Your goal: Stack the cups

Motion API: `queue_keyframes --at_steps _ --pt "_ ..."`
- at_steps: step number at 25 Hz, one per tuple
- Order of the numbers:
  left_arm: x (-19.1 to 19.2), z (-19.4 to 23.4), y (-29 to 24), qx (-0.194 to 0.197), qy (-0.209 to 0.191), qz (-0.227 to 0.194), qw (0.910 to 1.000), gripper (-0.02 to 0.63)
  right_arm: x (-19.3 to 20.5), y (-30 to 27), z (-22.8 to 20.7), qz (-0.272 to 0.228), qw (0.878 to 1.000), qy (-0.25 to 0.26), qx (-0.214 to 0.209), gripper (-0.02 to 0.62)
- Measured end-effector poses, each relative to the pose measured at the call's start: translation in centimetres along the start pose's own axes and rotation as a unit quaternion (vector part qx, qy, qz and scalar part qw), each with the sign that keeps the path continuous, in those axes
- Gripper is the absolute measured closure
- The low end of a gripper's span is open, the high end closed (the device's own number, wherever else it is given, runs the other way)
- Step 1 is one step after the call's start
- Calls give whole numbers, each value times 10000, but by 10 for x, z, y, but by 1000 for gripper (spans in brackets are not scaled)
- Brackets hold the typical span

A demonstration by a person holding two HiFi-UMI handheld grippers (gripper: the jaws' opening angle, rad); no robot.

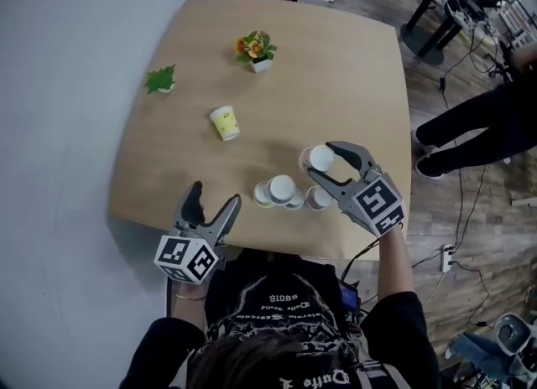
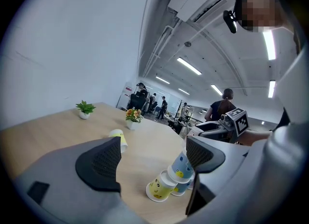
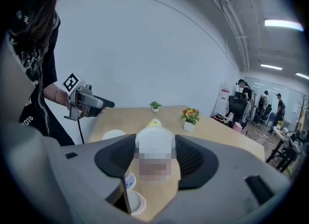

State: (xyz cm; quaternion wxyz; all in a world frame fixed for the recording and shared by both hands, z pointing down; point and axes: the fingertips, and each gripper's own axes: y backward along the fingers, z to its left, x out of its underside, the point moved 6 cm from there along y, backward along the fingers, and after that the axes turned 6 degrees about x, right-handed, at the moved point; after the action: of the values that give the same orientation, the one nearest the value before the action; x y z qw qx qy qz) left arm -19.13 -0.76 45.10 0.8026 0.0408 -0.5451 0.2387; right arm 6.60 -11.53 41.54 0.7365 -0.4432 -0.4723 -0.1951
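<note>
Between the pads of my right gripper [image 1: 321,159] sits a white paper cup [image 1: 322,156], held upside down above the wooden table [image 1: 352,69]; in the right gripper view the right gripper [image 3: 155,147] presses both sides of this cup [image 3: 154,141]. Just left of it a cluster of upturned cups [image 1: 281,189] stands near the table's front edge, also visible as yellow and blue printed cups [image 2: 166,182]. A yellow cup [image 1: 225,122] lies on its side mid-table. My left gripper [image 1: 216,194] is open and empty at the front edge, left of the cluster.
A small pot of orange flowers [image 1: 256,49] and a small green plant [image 1: 160,80] stand at the far side of the table. A person in dark clothes [image 1: 478,123] stands to the right. Cables and a power strip [image 1: 447,255] lie on the floor.
</note>
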Motion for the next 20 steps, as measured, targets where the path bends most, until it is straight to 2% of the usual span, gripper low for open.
queue_keyframes --at_steps 9,20 --pt "-1 3 0 -62 80 -47 9999 172 23 12 24 185 9993 -239 -198 334" --pt "12 6 1 -196 87 108 9997 172 43 12 42 456 9979 -234 -402 333"
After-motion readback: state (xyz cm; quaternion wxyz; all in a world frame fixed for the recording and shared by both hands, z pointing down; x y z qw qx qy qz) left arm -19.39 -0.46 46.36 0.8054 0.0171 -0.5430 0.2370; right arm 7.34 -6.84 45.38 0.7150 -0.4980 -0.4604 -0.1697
